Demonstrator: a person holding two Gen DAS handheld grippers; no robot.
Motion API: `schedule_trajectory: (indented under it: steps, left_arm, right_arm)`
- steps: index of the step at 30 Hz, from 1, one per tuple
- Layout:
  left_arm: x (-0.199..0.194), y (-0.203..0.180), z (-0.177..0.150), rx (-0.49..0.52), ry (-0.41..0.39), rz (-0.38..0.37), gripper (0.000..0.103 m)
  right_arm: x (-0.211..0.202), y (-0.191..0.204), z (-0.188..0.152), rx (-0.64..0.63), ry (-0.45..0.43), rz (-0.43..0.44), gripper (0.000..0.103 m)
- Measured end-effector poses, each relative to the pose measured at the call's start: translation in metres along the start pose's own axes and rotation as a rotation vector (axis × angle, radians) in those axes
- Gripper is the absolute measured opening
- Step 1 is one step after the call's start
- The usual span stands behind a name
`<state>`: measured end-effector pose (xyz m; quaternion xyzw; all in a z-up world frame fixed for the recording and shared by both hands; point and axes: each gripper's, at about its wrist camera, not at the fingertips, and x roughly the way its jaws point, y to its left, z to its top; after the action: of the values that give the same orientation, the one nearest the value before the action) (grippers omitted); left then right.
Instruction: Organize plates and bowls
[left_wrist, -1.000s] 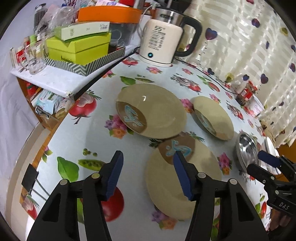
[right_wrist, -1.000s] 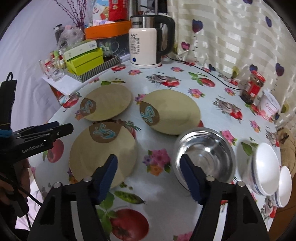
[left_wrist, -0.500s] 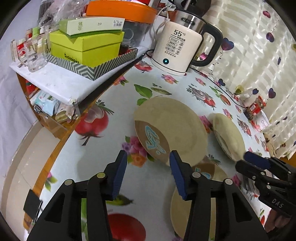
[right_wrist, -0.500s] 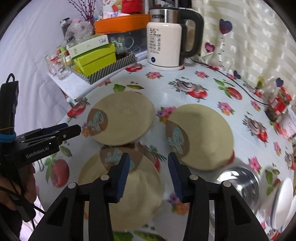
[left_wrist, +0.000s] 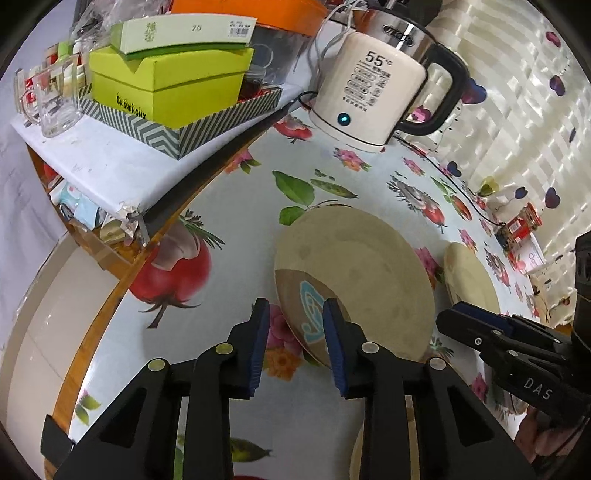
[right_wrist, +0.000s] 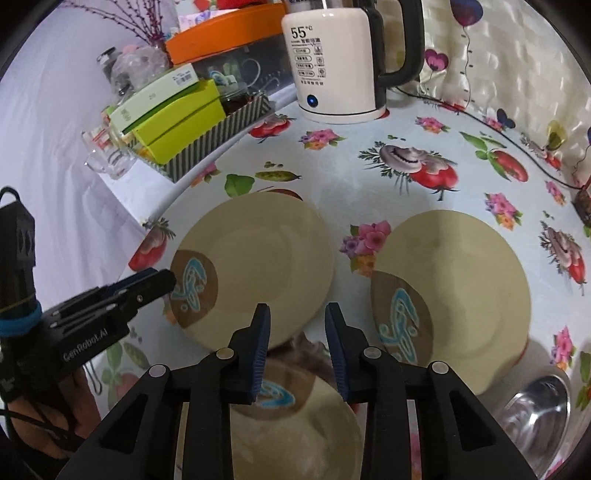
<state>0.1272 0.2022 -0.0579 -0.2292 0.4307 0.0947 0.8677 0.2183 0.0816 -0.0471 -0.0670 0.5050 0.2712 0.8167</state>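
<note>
Left gripper (left_wrist: 293, 314) jaws narrowed, just been closing, empty, over near rim of far-left beige plate (left_wrist: 365, 266). Right gripper (right_wrist: 297, 319) jaws also narrowed, closing, empty, between near plate (right_wrist: 295, 421) and the two farther ones. Steel bowl (right_wrist: 535, 410) right. Kettle (right_wrist: 332, 62) at worktop (right_wrist: 369, 177) back.

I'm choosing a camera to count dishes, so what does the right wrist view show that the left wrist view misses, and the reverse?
Only the right wrist view shows the steel bowl and the near plate under its tongs. Only the left wrist view shows the red jar by the curtain. Both show the far-left plate, the right plate, the kettle and the green boxes.
</note>
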Motion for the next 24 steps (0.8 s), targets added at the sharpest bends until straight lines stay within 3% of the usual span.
schedule_trajectory:
  steps: [24]
  left_arm:
    - [0.024,0.000,0.008,-0.003,0.039,-0.016,0.027]
  right_arm:
    - [0.039,-0.022,0.015,0.109,0.062,0.045,0.026]
